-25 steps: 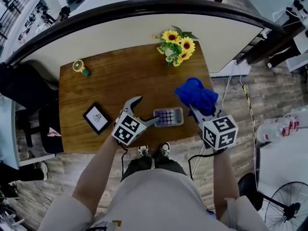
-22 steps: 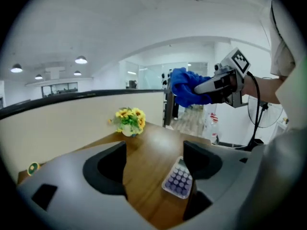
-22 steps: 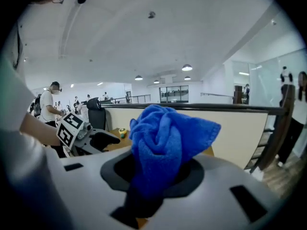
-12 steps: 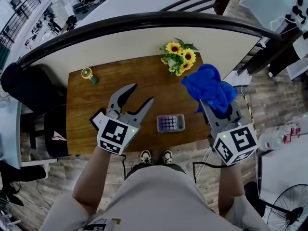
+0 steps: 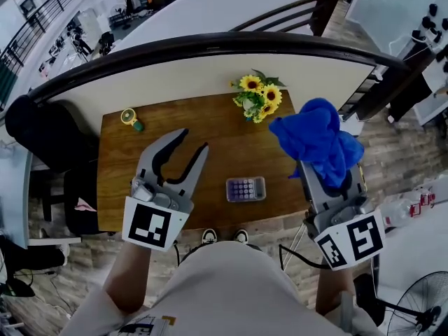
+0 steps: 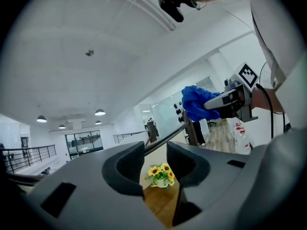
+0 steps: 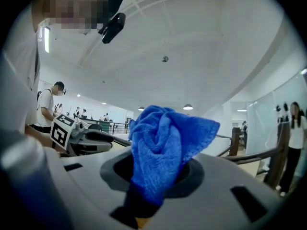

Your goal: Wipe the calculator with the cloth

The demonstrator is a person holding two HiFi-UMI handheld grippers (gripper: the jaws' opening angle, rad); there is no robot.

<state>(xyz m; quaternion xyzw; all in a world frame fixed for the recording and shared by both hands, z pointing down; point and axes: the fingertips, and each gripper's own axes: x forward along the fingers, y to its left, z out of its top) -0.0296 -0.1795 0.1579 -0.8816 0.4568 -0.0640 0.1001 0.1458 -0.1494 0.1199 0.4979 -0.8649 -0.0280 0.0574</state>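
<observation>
Calculator (image 5: 246, 189): lies flat at lower centre of the head view, near the front edge of the worktop, touched by neither claw and not being wiped at this moment.

Worktop (image 5: 210, 128): brown wood, fills the middle of the frame, mostly bare.

Left claw (image 5: 194, 141): hangs at left of centre, clear of the worktop. Has just been closing, now at a narrow gap with nothing between the jaws. Only the distant flowers show through that gap in the left gripper view.

Right claw (image 7: 154, 176): at right of the head view, pinched on the blue cloth (image 5: 318, 138). Most of the cloth billows out in a loose bunch beyond the tips.

Sunflowers (image 5: 257, 96): small bunch at the upper middle of the worktop, well apart from the calculator.

Small yellow and green item (image 5: 130, 118): upper left corner of the worktop, too small to name.

Likely trouble, as a judgement:
- With nothing bracing it, could skid under a wiping stroke and, being so close to the front edge, drop off.
- Pinched by a fold only, so might pull free of the jaws once dragged across the keys.
- Bunched so high that hard claw tips could meet the keys before the fabric does.
</observation>
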